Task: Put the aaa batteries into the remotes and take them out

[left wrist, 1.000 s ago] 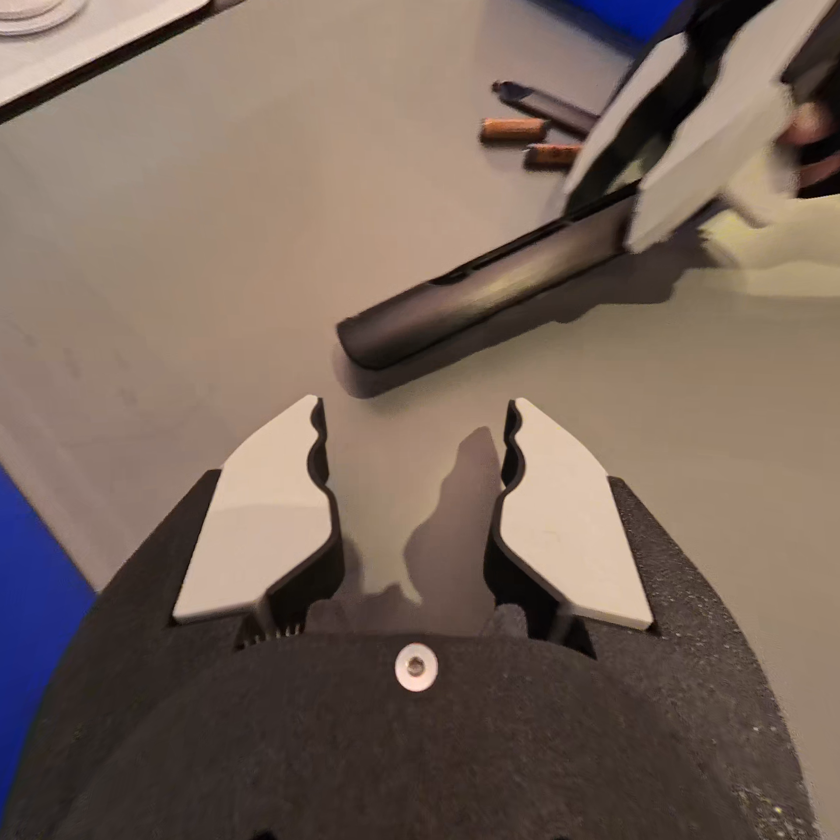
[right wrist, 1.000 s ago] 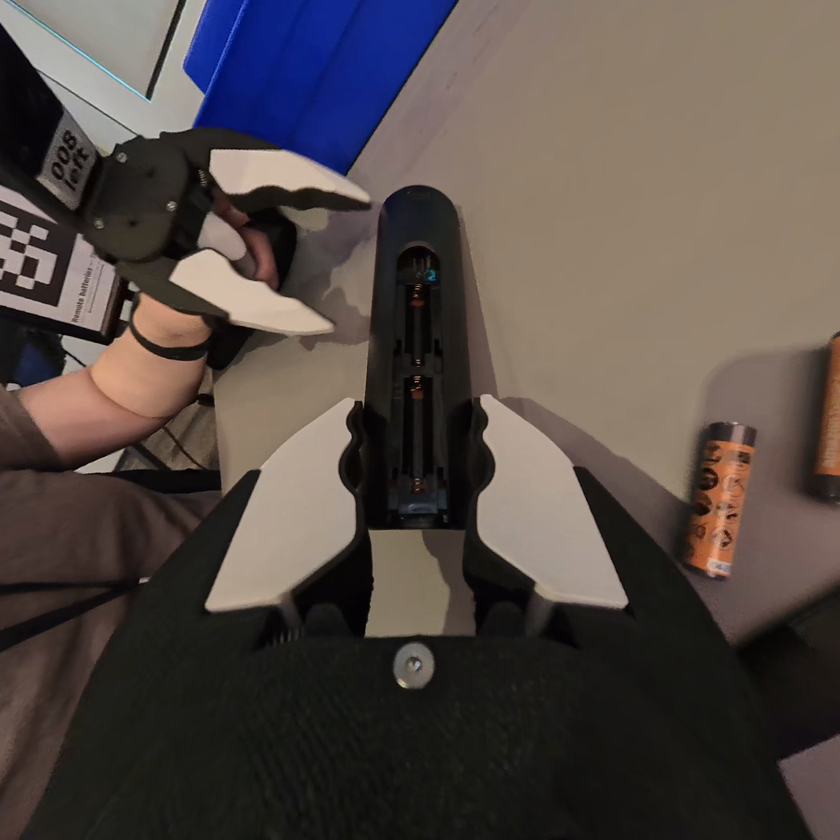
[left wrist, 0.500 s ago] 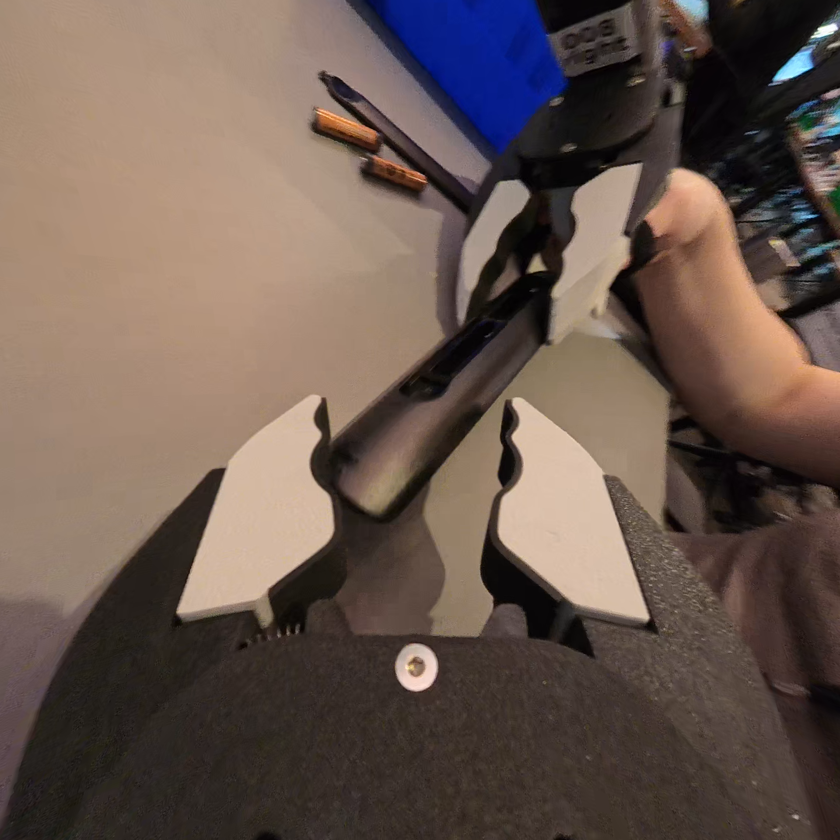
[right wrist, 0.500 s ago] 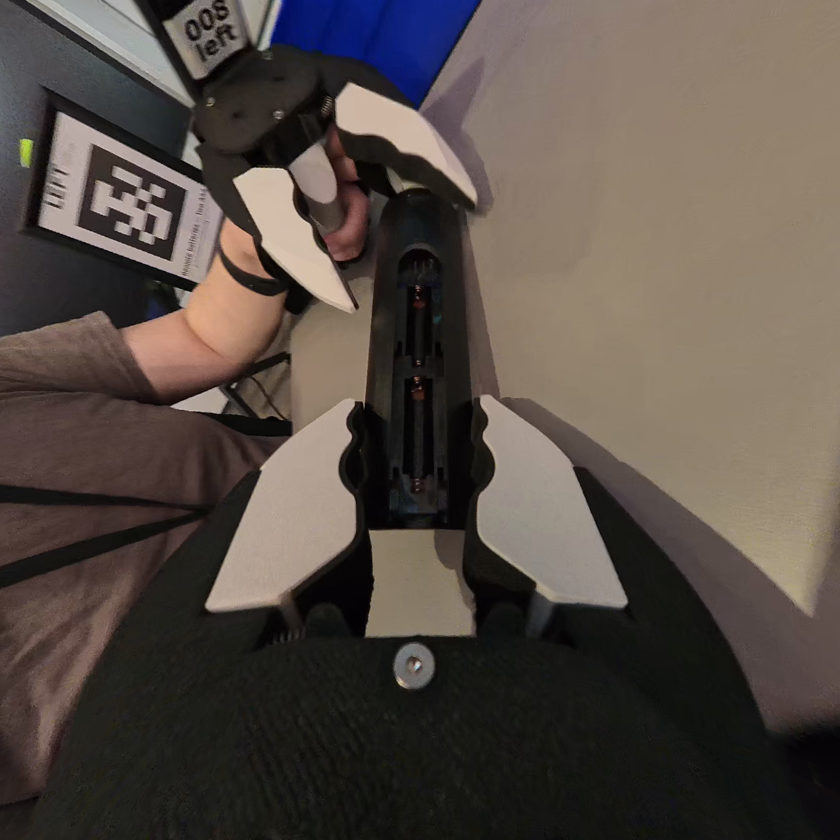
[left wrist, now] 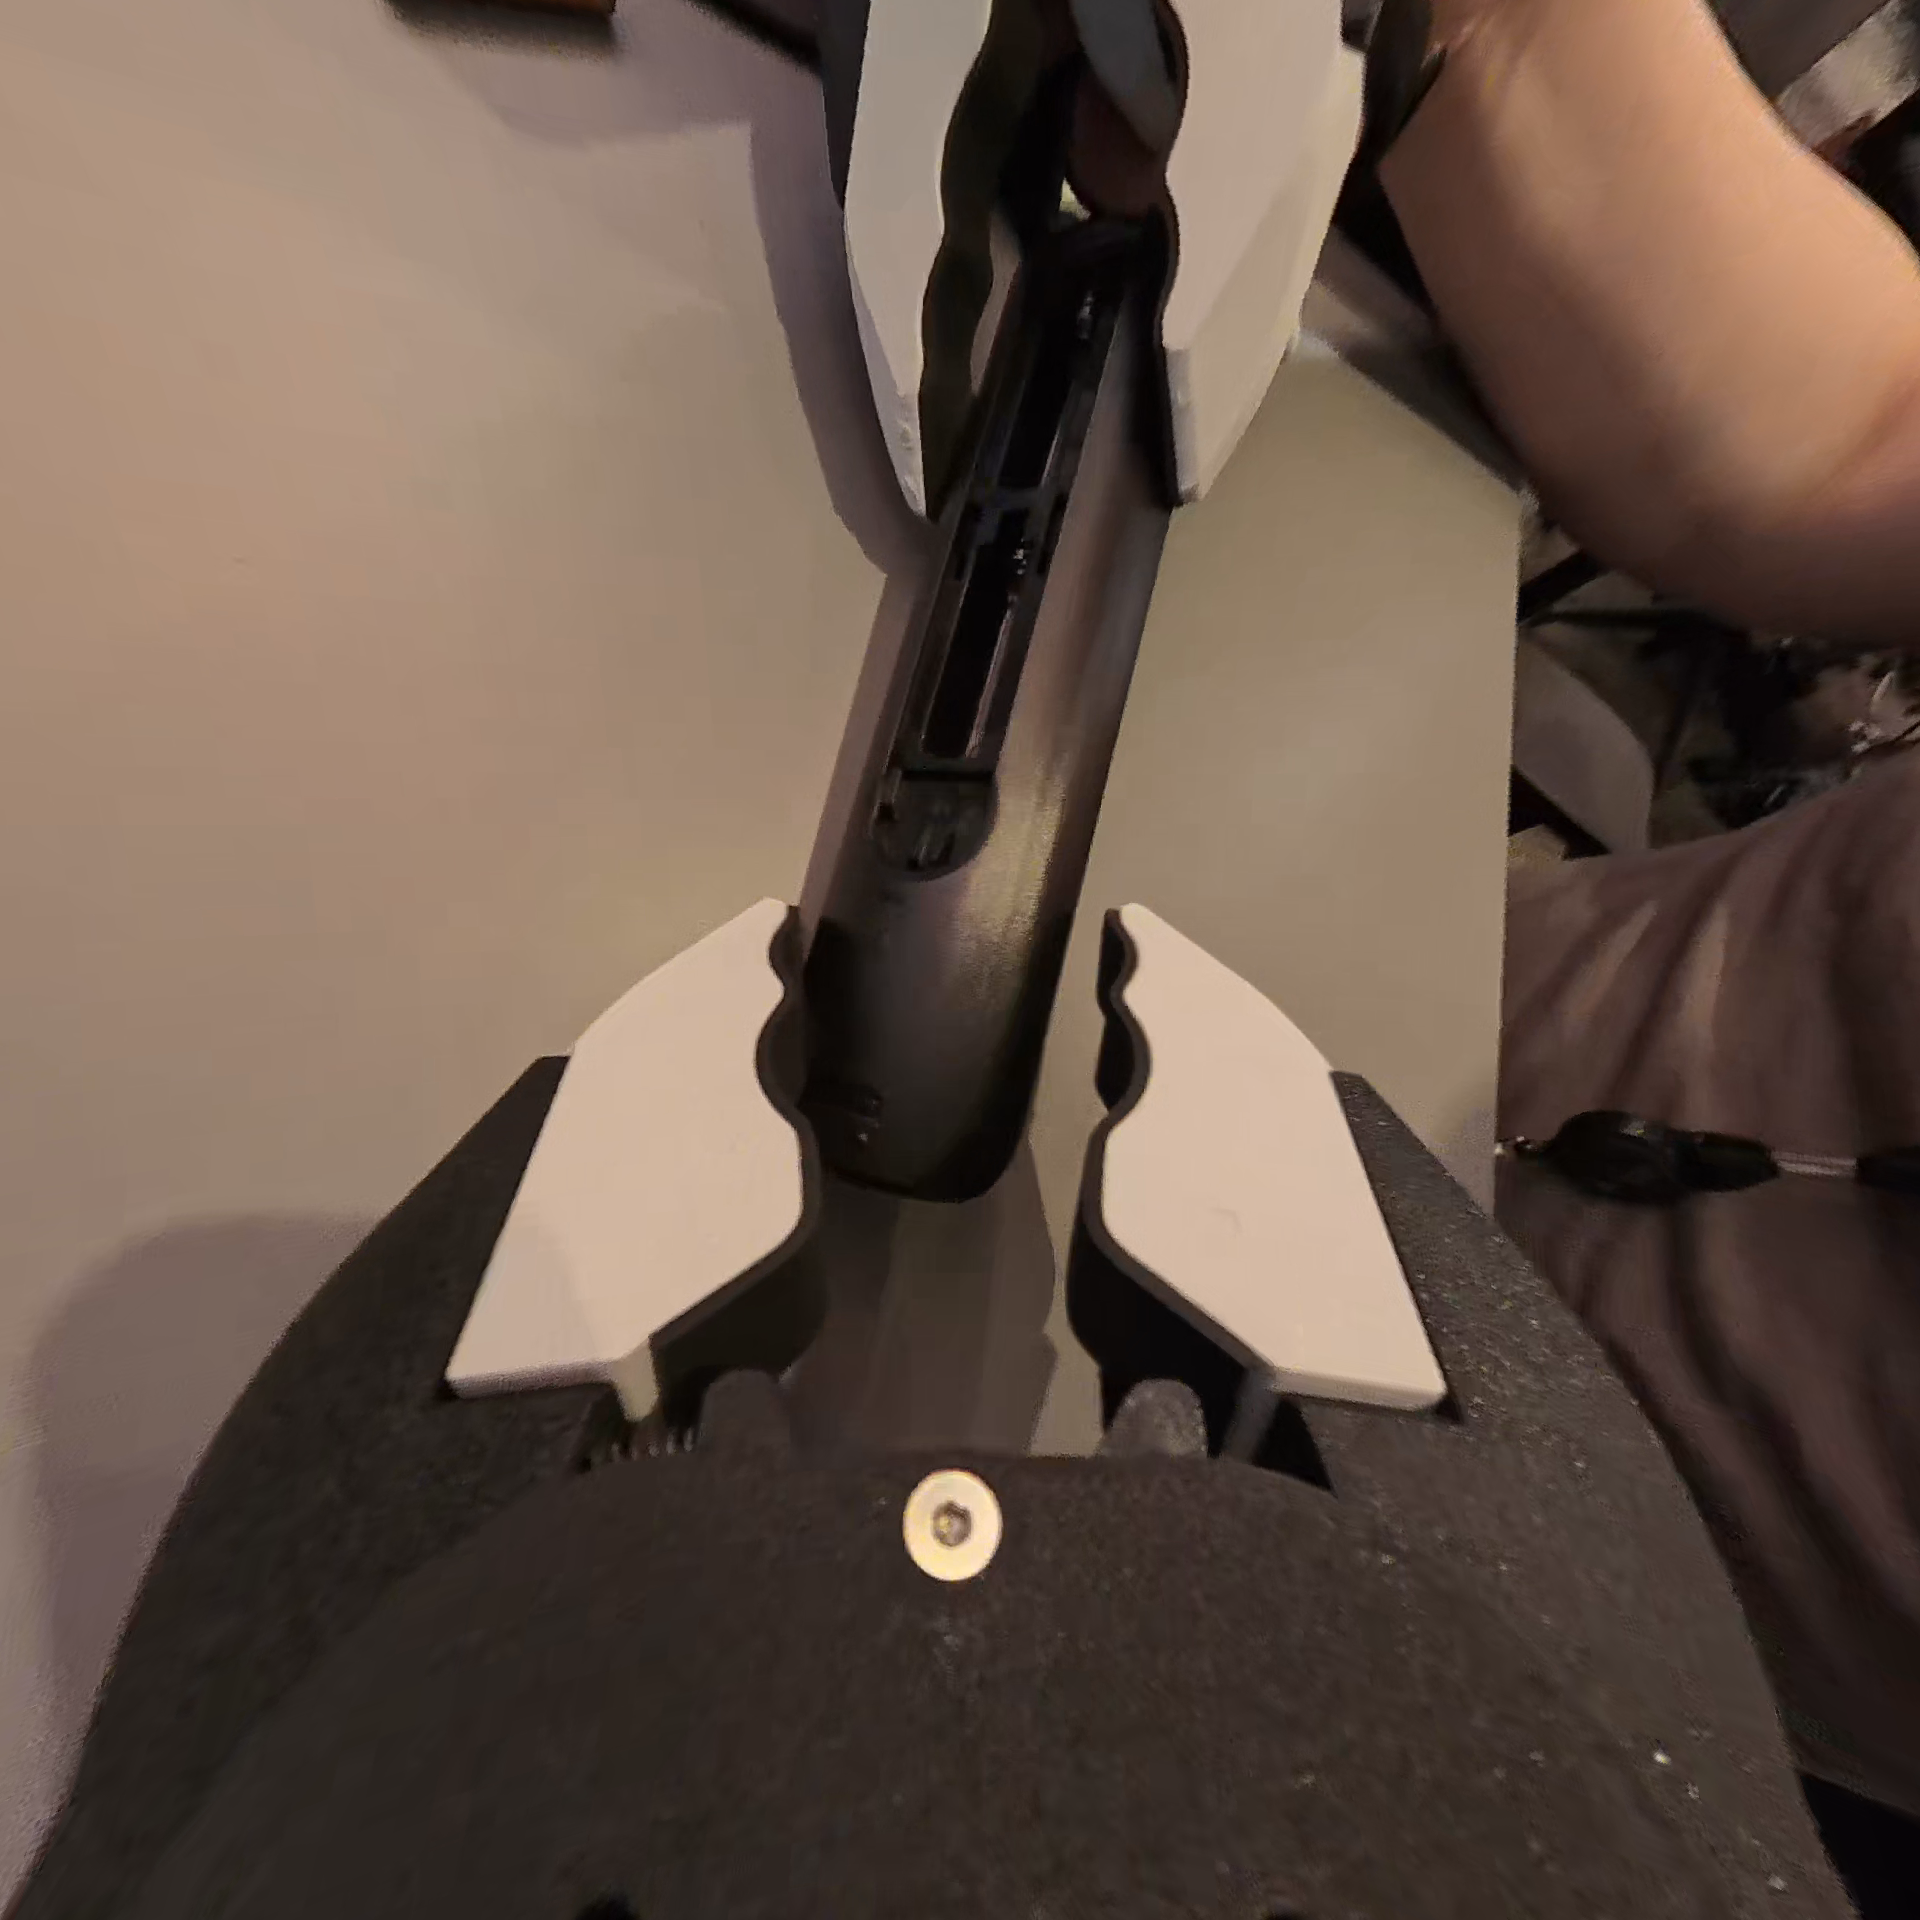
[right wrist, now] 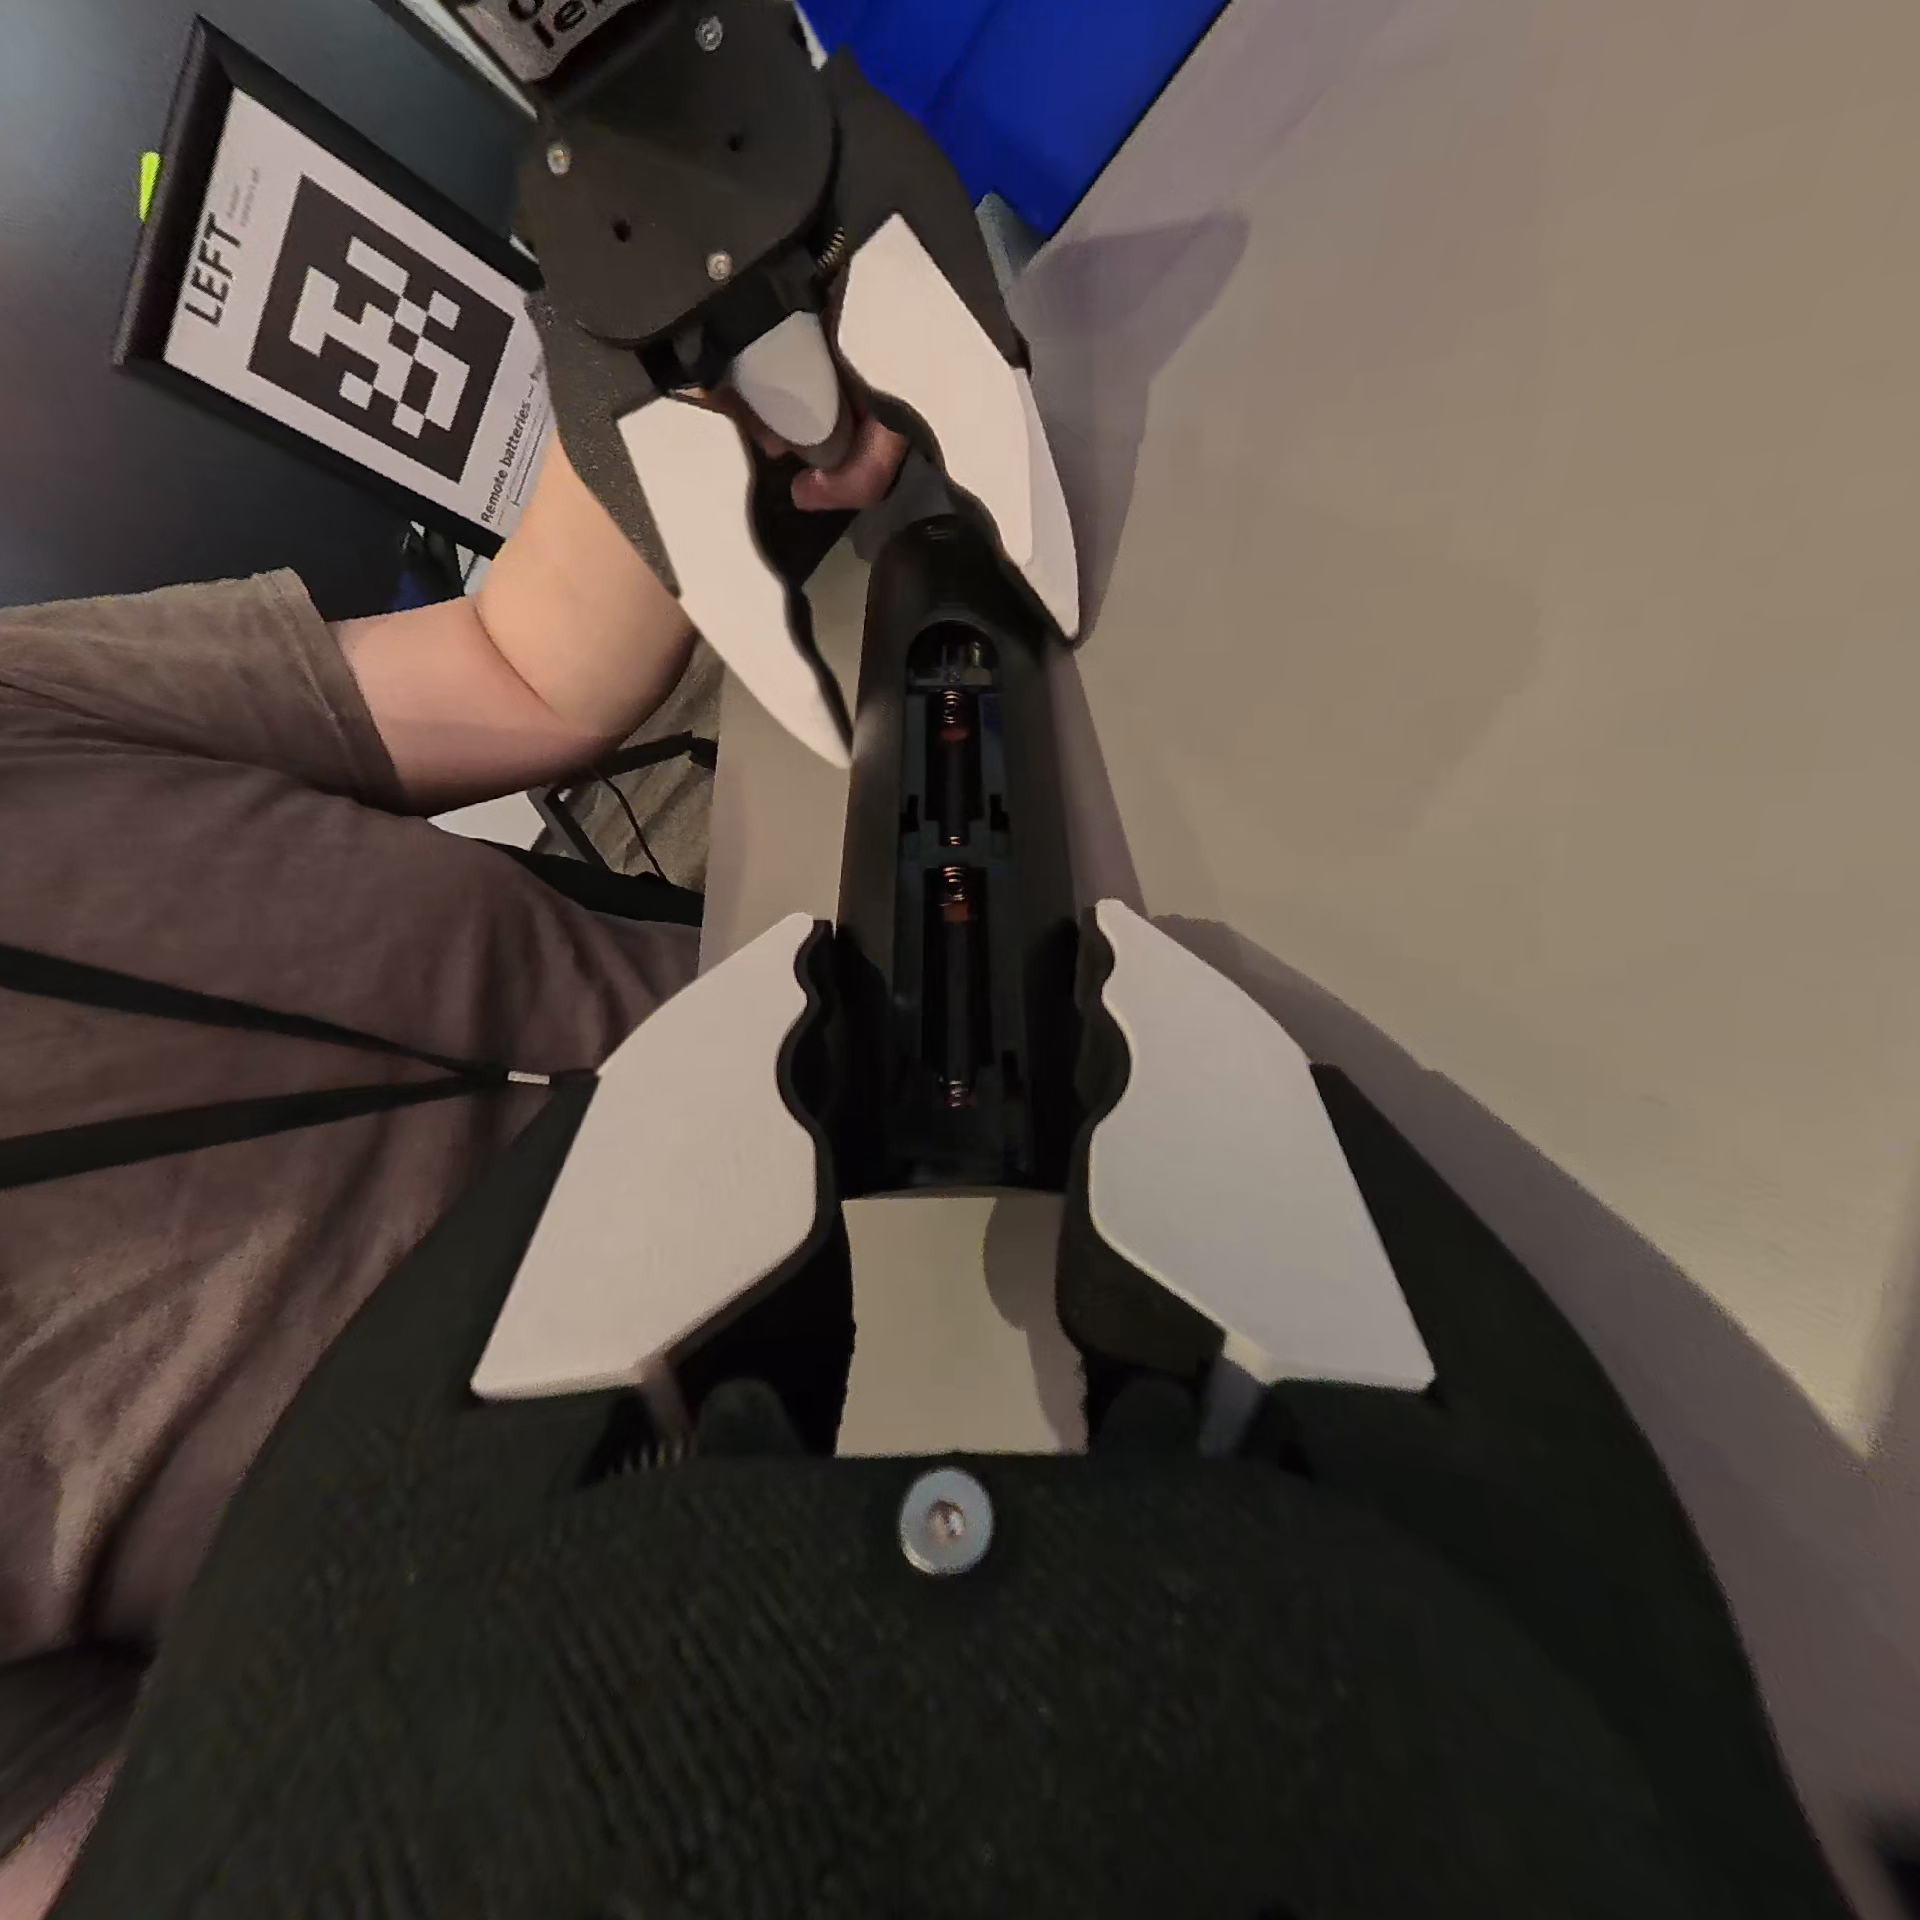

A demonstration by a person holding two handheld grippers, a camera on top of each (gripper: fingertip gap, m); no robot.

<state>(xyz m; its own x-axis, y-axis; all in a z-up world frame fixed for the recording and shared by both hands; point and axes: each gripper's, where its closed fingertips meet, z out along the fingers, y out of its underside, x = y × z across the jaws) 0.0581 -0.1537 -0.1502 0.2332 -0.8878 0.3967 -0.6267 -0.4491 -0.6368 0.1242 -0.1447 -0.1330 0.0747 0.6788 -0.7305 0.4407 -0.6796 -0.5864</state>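
Clamping one end of the long black plastic remote (right wrist: 940,831) above the grey bench (right wrist: 1507,520), the right gripper (right wrist: 951,1039) is presenting its empty battery bay while the left gripper (left wrist: 945,1023) is straddling the far end, jaws apart, probably to steady it.

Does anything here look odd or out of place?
Nothing looks damaged. The remote is lifted off the table, its battery bay uncovered and empty. The right claw grips one end; the left claw straddles the other, still open.

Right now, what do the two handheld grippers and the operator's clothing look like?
Both grippers, left gripper and right gripper, have rough black bodies, pale grey fingers with wavy black-edged inner faces, and a silver screw at the centre. The person wears a brown short-sleeved shirt with a black strap across it.
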